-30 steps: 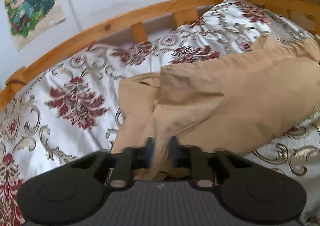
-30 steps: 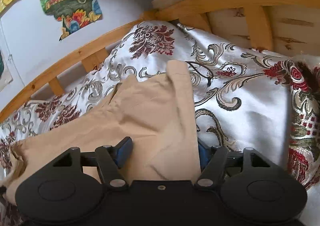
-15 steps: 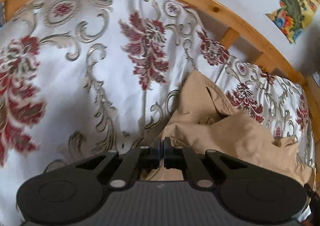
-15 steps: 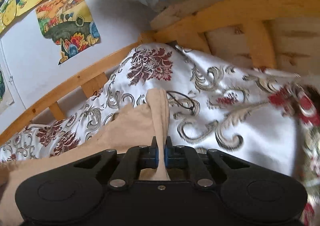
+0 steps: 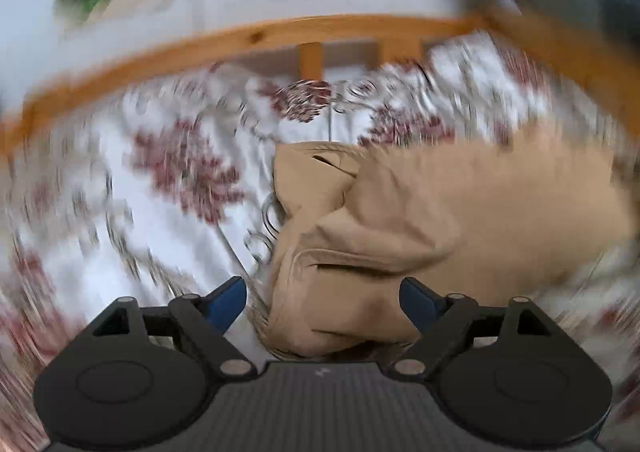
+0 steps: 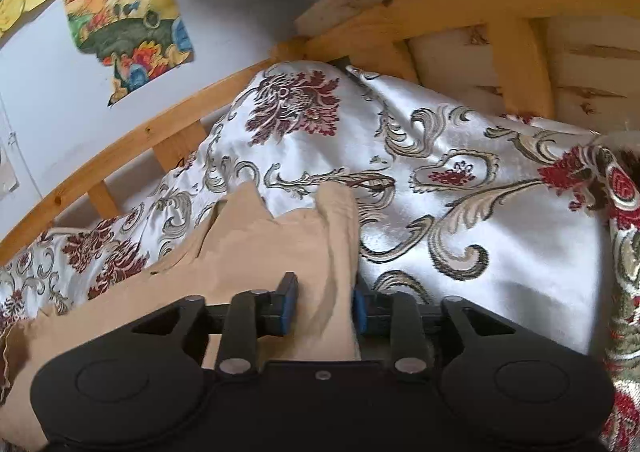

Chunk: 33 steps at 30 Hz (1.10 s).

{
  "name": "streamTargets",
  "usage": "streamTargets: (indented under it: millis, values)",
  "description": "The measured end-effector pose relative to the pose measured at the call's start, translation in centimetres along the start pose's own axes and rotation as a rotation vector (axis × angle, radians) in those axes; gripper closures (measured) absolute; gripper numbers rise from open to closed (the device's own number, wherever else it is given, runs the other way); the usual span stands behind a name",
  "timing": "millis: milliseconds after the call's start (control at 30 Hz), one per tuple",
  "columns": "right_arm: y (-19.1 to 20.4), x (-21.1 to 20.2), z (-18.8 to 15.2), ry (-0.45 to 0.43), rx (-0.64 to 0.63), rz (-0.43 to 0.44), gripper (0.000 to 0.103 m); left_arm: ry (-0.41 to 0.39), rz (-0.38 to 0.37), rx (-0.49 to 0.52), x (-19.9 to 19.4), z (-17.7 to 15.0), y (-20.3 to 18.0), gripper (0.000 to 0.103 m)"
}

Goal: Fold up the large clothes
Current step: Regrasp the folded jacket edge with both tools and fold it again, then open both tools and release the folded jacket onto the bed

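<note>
Garment (image 5: 460, 212): tan, crumpled, lying on the patterned bedspread (image 5: 120, 220) of a wooden-railed bed (image 5: 256, 38). In the left wrist view its long axis runs roughly left to right across the frame, bunched folded end at centre-left, the rest trailing off to the right; the view is heavily motion-blurred. In the right wrist view the garment (image 6: 240, 264) stretches from the lower left toward the centre, with a narrow strip pointing away from the camera toward the headboard corner. Left tongs (image 5: 322, 302): spread wide, blue pads well apart on either side of the bunched end, not gripping it; 0.5 s ago they were pressed together on the fabric, so the cloth has been released. Right tongs (image 6: 324, 306): partly spread, the narrow strip lying between the 2 pads; contact with the right pad cannot be judged, the left pad stands clear. 0.5 s ago these were pinched tight on that strip. Colourful posters (image 6: 128, 18) hang on the white wall behind the bed rail.
</note>
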State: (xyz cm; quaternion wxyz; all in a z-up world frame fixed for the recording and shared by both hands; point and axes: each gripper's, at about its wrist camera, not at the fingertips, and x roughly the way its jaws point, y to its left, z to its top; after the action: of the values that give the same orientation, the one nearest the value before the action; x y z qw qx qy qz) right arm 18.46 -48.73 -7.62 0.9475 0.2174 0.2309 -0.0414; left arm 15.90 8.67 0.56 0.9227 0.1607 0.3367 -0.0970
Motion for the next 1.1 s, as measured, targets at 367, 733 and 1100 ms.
streamTargets:
  millis: [367, 733, 1100]
  values:
    - [2.2, 0.2, -1.3, -0.038, -0.231, -0.016, 0.049, 0.041, 0.148, -0.164, 5.1, 5.4, 0.1, 0.095]
    - [0.8, 0.2, -0.4, -0.072, -0.155, -0.075, 0.086, 0.186, -0.014, -0.638, 7.0, 3.4, 11.7, 0.049]
    - [0.0, -3.8, -0.5, 0.112, 0.071, 0.011, 0.054, 0.052, -0.151, -0.576, 0.9, -3.5, 7.2, 0.082]
